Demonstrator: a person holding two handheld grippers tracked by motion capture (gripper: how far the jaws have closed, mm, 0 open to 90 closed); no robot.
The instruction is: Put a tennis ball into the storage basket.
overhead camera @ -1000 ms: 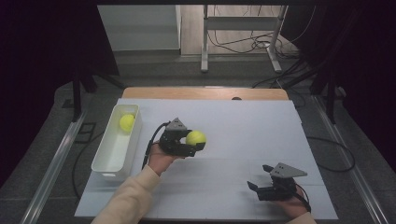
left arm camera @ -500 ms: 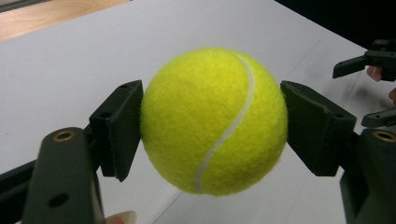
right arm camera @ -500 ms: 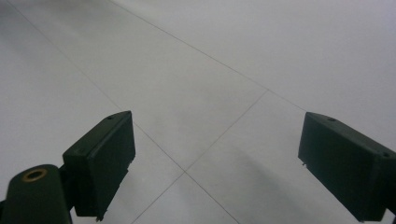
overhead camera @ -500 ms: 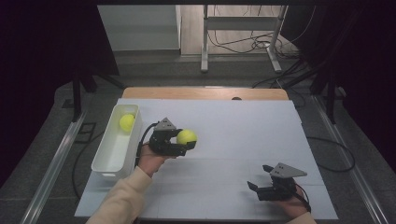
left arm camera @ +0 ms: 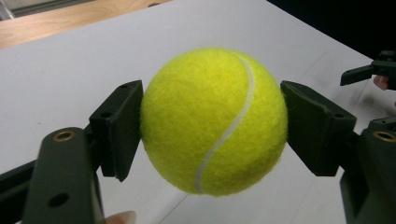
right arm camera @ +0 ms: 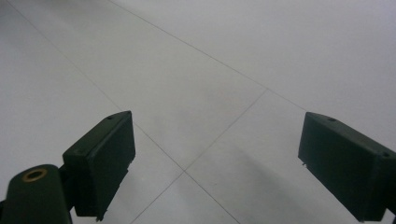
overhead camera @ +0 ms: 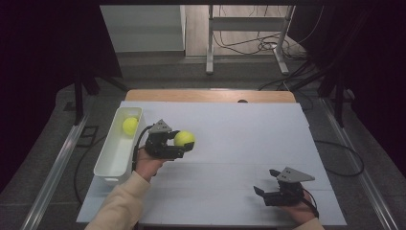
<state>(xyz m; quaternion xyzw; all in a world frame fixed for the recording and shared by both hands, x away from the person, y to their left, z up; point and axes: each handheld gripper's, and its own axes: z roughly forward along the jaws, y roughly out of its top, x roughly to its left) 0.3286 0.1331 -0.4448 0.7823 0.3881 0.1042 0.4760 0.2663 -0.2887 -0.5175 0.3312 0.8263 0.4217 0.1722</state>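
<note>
A: The tennis ball [left arm camera: 214,120] is gripped between both pads of the left gripper [overhead camera: 178,145] and is carried clear of the white sheet [overhead camera: 239,143], just beside the white bin [overhead camera: 107,165].

B: And nearest the person?

A: The right gripper [overhead camera: 264,187] is rested low at the near right of the sheet, well apart from the ball. Its jaws are spread wide, and nothing is seen between them in the right gripper view.

B: Which step is judged to be in hand?

A: The carry toward the bin, it is judged. A second tennis ball [overhead camera: 130,125] is already seen lying at the bin's far end, so this one is probably meant to join it.

B: What is called for next?

A: The held ball has to be brought sideways over the bin's near wall and lowered inside before the jaws are parted. If it is let go too high or over the rim, a bounce out onto the sheet could be expected.

B: Farther off?

A: A wooden table edge [overhead camera: 210,95] is seen beyond the sheet, and cables [overhead camera: 249,45] on the floor behind it.
</note>
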